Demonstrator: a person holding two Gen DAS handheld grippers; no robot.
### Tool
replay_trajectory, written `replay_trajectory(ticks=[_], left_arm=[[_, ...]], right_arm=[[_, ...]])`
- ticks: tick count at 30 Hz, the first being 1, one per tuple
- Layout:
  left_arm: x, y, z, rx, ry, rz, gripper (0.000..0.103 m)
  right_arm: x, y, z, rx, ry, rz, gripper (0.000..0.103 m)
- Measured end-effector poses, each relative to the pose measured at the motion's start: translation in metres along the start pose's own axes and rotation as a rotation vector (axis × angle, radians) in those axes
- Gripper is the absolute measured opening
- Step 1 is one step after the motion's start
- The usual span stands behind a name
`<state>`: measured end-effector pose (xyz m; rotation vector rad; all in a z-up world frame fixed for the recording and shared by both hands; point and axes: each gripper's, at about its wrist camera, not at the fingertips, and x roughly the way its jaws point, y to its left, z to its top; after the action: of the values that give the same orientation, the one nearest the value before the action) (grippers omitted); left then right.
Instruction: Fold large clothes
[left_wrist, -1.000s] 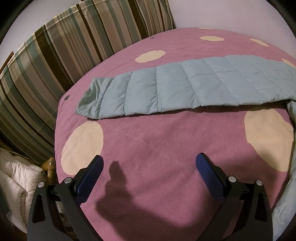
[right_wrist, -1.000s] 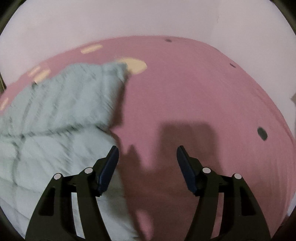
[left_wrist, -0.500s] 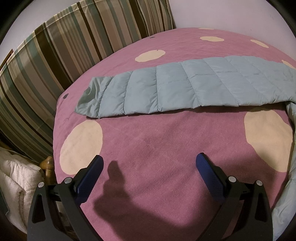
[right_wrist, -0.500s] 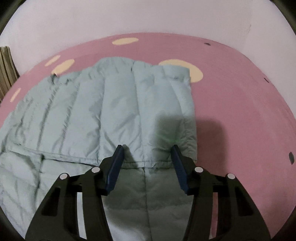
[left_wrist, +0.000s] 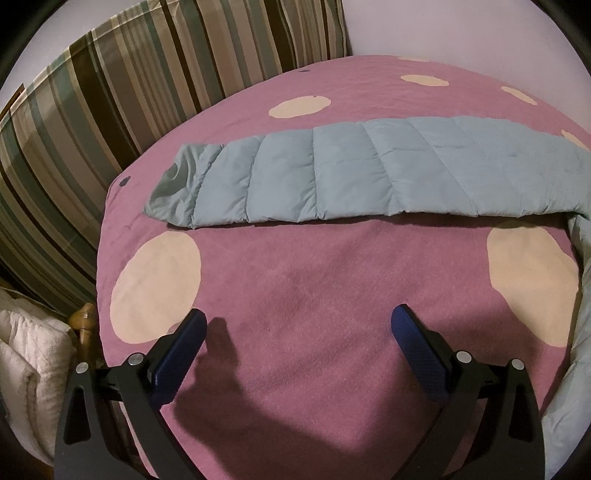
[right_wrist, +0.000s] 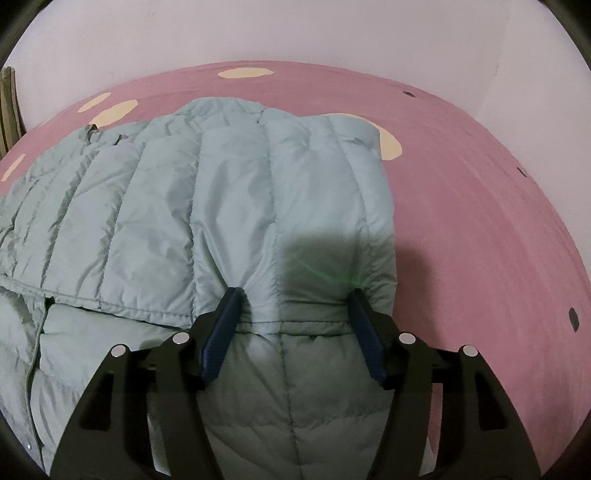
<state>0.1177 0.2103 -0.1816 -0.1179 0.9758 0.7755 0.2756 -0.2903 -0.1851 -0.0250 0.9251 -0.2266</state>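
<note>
the pale blue quilted jacket (right_wrist: 207, 206) lies spread on the pink spotted bedspread (right_wrist: 480, 229), and everything here is placed relative to it. its body is flat, with 1 panel folded over so that a hem edge runs across just in front of the right gripper (right_wrist: 293, 295). its sleeve (left_wrist: 351, 173) stretches out straight toward the striped pillows (left_wrist: 110, 110), well away from the body.

the right gripper sits on the jacket at that folded edge, near the jacket's right side. its jaws are opening, the 2 fingertips (right_wrist: 232, 295) dent the puffy fabric and a hump of it bulges between them, but the pads do not look clamped on it. the left gripper (left_wrist: 299, 317) hangs over bare bedspread on the near side of the sleeve, jaws wide apart and holding nothing.

the step in hand looks like pressing or re-gripping the folded panel. to do it well, i would pinch both layers at the hem seam, not the loose down above it, since slippery padding will probably slide out. the free left gripper seems best used on the sleeve cuff (left_wrist: 173, 184), to bring it across the body.
</note>
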Motion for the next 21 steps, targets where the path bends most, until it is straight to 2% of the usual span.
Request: replay_trajectory(ticks=[6, 11, 13, 18, 21], left_arm=[[-0.004, 0.004, -0.002, -0.007, -0.016, -0.023, 0.099], [-0.008, 0.007, 0.001, 0.033, -0.025, -0.039, 0.099], [-0.013, 0.011, 0.007, 0.048, -0.049, -0.047, 0.099], [-0.02, 0.034, 0.032, 0.009, -0.099, -0.078, 0.099], [-0.01, 0.053, 0.049, -0.03, -0.083, -0.119, 0.099]], right_arm=[[0.0, 0.0, -0.001, 0.005, -0.006, -0.007, 0.064], [-0.001, 0.0, -0.002, -0.003, -0.011, -0.02, 0.066], [-0.001, -0.001, -0.002, -0.002, -0.011, -0.021, 0.067], [-0.002, 0.0, -0.001, -0.006, -0.013, -0.029, 0.067], [-0.002, 0.0, -0.002, -0.006, -0.014, -0.03, 0.067]])
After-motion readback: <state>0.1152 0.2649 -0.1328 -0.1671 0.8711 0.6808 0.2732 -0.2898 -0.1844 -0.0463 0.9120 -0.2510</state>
